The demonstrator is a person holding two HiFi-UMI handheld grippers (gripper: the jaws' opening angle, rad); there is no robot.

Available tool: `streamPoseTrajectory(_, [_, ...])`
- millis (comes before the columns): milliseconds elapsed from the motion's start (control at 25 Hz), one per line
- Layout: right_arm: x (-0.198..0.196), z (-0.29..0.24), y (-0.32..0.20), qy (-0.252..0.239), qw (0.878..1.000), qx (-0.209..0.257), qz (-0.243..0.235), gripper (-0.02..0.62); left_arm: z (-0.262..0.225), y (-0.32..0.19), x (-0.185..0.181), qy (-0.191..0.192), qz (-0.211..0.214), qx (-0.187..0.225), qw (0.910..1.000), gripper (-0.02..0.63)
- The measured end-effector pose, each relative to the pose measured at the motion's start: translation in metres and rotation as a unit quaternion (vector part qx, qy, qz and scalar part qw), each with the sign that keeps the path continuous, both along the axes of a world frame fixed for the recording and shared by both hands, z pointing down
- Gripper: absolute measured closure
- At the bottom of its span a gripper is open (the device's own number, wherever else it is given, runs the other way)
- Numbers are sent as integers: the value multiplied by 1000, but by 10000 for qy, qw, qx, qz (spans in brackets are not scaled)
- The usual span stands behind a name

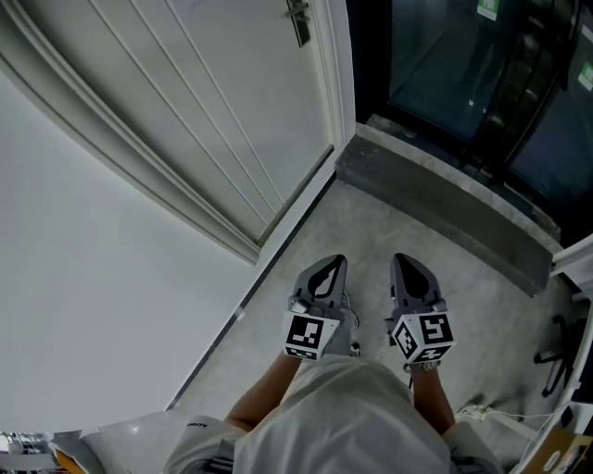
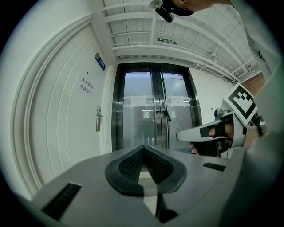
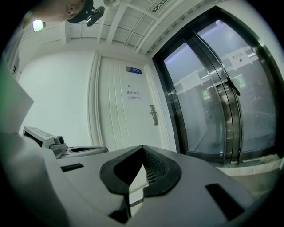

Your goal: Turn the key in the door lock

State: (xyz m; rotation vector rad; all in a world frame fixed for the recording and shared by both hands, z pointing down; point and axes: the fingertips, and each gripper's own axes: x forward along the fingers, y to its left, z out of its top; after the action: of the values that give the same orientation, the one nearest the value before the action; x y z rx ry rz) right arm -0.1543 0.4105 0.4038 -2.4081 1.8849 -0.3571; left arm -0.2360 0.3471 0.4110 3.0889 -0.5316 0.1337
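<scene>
Head view showed the white door (image 1: 213,120) at the upper left. Its lock plate (image 1: 297,20) sat at the very top edge of the picture, close to the door's right side. In the left gripper view this plate was a narrow upright metal strip with a small lever handle. It was too small to tell whether a key stood in it. One blue sign (image 2: 100,61) hung above the door, and one printed notice (image 2: 86,86) was on the door panel, higher than the lock.

The door's right edge met the dark frame of the glass doors (image 2: 153,111), which had two leaves. A grey stone threshold (image 1: 445,208) ran slanting below the glass. Between the white door and both tongs lay open grey floor (image 1: 306,231), and the plain wall (image 1: 74,278) closed the left side. A black stand (image 1: 556,356) with cables stood at the right border, near the right tongs.

Two tongs were counted. The left tongs (image 1: 332,266) and the right tongs (image 1: 406,265) were held side by side, near each other but apart, both over the floor and well away from the lock. Each gripper view showed the tips pressed together with nothing between them.
</scene>
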Motion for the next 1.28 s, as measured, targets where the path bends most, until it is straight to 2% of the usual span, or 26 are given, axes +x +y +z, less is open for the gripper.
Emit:
streamPoseTrajectory(360, [59,4,-86,26,10000,-94,-19,598,-6,-88,70,174,51,14,9998,598])
streamPoseTrajectory(560, [88,1,-142,24,9999,-110,41,598,2,-142,101,97,164,-130,9997,597])
streamPoseTrajectory(760, [120,-4,-177,47,9998,-129,117,598,-12,-174,136,236,287,-115,9992,598])
streamPoseTrajectory(1080, [143,-15,-235,282,9996,-21,71,598,-19,-233,159,433,157,-52,9989,597])
streamPoseTrajectory(1280, [156,-3,-247,182,9997,-126,74,598,-7,-247,170,332,101,-141,9993,597])
